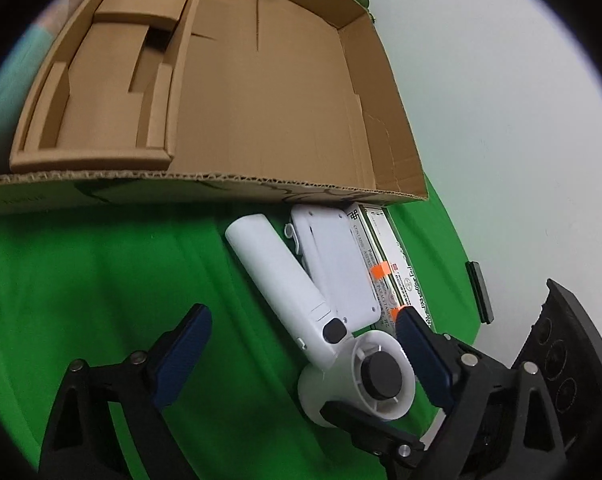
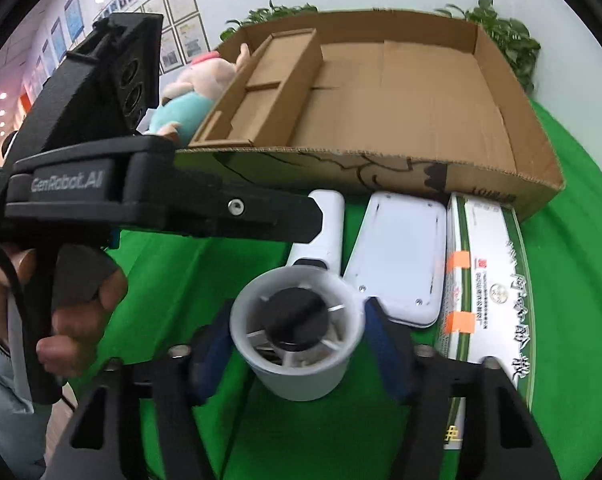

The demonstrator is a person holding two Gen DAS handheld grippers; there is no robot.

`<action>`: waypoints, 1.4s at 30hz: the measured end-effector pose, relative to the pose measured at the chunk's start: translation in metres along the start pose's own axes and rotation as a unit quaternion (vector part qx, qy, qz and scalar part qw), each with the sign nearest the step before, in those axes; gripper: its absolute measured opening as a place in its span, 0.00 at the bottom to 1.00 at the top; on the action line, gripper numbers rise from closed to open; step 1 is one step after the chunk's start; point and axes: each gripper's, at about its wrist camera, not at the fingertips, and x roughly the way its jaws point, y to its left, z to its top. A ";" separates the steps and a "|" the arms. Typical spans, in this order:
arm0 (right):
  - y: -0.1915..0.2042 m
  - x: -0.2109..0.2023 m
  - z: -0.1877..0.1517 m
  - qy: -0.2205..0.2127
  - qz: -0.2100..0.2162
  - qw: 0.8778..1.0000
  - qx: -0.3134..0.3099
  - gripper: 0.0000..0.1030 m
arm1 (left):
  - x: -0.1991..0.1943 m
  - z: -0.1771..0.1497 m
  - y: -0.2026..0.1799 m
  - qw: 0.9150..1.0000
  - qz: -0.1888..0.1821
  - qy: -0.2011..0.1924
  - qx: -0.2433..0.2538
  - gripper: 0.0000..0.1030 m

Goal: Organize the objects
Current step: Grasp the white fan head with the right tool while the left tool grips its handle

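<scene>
A white handheld fan [image 1: 289, 284] lies on the green cloth in front of a cardboard box [image 1: 261, 120]. My right gripper [image 2: 297, 344] has its blue pads on both sides of the fan's round head [image 2: 297, 328] and is shut on it. My left gripper [image 1: 301, 344] is open above the cloth to the left of the fan; it also shows in the right wrist view [image 2: 313, 220]. A flat white device [image 2: 401, 252] and a green-and-white medicine box [image 2: 489, 292] lie right of the fan.
The cardboard box [image 2: 381, 92] has a narrow divider tray [image 2: 269, 88] at its left. A plush toy [image 2: 193, 92] leans outside its left wall. Plants stand behind the box. A small black object [image 1: 479, 292] lies on the white surface at the cloth's right edge.
</scene>
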 end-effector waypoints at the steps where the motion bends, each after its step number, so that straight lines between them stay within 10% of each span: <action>1: 0.001 0.000 -0.001 -0.001 -0.007 1.000 -0.003 0.53 | 0.002 -0.002 0.001 1.000 0.001 0.002 0.000 0.86; 14: 0.016 -0.033 -0.042 -0.019 0.000 1.000 0.013 0.53 | 0.016 -0.044 -0.011 0.996 -0.064 0.055 -0.018 0.69; 22: 0.016 -0.041 -0.049 -0.006 0.008 1.000 -0.004 0.53 | 0.015 -0.050 -0.010 0.997 -0.049 0.052 -0.037 0.38; 42: 0.032 -0.069 -0.041 -0.066 -0.017 0.998 -0.012 0.52 | -0.031 -0.021 -0.049 0.999 -0.027 -0.014 0.034 0.31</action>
